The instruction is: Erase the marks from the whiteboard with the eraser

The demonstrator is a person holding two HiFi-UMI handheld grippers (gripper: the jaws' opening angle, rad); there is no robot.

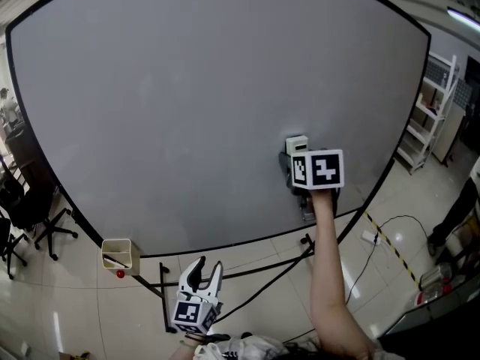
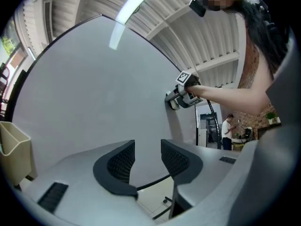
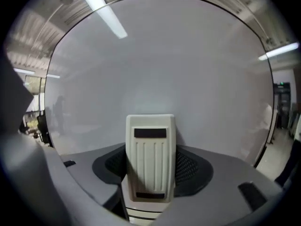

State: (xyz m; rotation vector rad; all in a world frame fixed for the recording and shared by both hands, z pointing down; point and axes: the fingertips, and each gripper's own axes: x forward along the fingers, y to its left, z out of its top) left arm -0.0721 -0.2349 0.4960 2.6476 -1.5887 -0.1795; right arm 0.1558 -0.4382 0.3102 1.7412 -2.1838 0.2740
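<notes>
Right claw [image 3: 150, 168] gripping eraser [image 3: 150, 147] on whiteboard [image 3: 155, 65], left claw [image 2: 147, 149] spread

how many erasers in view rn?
1. The eraser is gripped in the right gripper, up at the whiteboard's lower right. The left gripper is open and empty. The tray on the board's lower-left edge could hide another inside.

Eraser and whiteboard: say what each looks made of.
Eraser: probably moulded plastic, matt cream, going by the ribbed grooves on its back. Whiteboard: a smooth, glossy coated panel, going by the sheen and faint reflections on it; its core cannot be told.
</notes>
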